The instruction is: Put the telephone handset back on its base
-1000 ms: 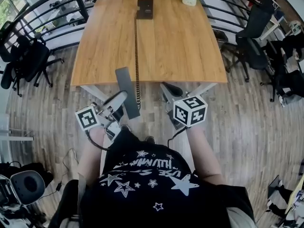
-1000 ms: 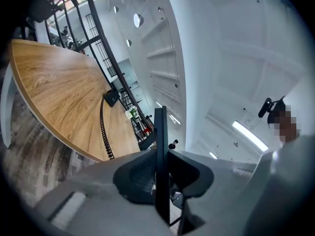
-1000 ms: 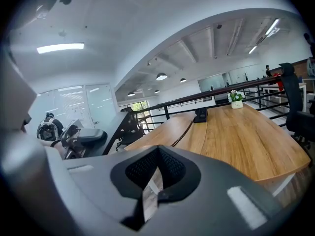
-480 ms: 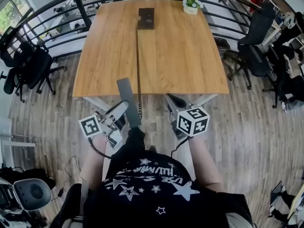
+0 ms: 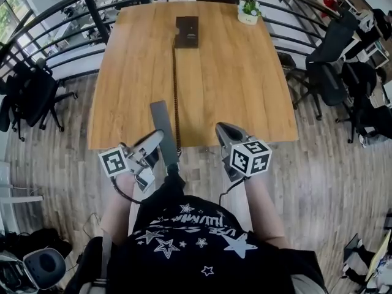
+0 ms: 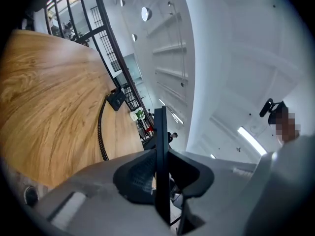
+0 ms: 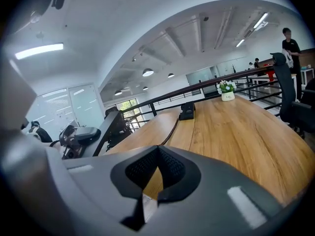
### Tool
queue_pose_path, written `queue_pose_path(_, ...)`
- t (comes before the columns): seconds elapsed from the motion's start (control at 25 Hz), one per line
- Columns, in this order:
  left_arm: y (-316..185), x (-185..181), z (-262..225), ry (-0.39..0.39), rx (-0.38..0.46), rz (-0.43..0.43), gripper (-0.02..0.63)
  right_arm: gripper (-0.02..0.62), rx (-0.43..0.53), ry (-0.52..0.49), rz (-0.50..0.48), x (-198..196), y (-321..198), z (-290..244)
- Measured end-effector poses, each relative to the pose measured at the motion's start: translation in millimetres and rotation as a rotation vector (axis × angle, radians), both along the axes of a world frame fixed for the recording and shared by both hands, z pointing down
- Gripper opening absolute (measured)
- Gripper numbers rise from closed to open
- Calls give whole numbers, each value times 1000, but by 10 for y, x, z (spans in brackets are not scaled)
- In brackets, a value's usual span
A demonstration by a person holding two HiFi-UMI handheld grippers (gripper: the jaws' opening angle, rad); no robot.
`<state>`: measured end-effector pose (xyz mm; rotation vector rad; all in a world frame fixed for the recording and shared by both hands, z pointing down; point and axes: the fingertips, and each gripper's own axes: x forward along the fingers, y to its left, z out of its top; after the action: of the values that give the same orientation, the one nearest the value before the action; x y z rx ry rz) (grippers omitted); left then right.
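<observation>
The dark telephone base [image 5: 187, 31] sits at the far end of the wooden table [image 5: 245, 84]. Its coiled cord [image 5: 176, 97] runs down the table toward me. My left gripper [image 5: 157, 139] is shut on the flat dark handset [image 5: 163, 127], which tilts up over the table's near edge. In the left gripper view the handset [image 6: 160, 146] stands edge-on, clamped between the jaws, with the base [image 6: 116, 99] far ahead. My right gripper [image 5: 225, 131] hovers at the near edge, shut and empty. The right gripper view shows the base [image 7: 187, 111], the cord [image 7: 170, 129] and the handset [image 7: 106, 129] at left.
A small potted plant [image 5: 248, 11] stands at the table's far right corner. A dark railing [image 5: 92, 11] runs behind the table. Office chairs stand at the left [image 5: 30, 94] and right [image 5: 331, 72] on the plank floor.
I have come closer to the table. Both grippers moved forward, so the handset and the right gripper's jaws now reach over the near edge. Both jaws stay shut.
</observation>
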<state>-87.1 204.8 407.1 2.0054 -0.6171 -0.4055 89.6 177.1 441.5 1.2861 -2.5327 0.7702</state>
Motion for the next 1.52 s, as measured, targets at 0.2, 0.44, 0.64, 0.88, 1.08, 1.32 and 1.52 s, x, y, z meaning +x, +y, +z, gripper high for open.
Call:
queue_pose_path(0.2,-628,-143,-22,28,-5,-6,83,2,2,4,17,-76,-630,-66)
queue_pose_path(0.44,-1241,-248,0,44,-23,7,83,2,-8,36,34,-86,-1159,-104)
queue_pose_path(0.64,-1694,-286,-26,59,0,40,83,2,14,60,67,-64,-1590,-169)
queue_pose_path(0.88,-2280,-258,-96,41,38,114,83,2,30,95,117,-8,-2142,-247)
queue_pose_path(1.08,-2701,-191,-97,38,35,161,83,2,33,138,117,5,-2457,-240)
queue_pose_path(1.32,-3212,-19,-27,-15,48,154,83,2,14,118,95,185,-2828,-164)
queue_pose_path(1.52,-3593,86,-25,-28,47,131,83,2,-1,95,42,204,-3169,-73)
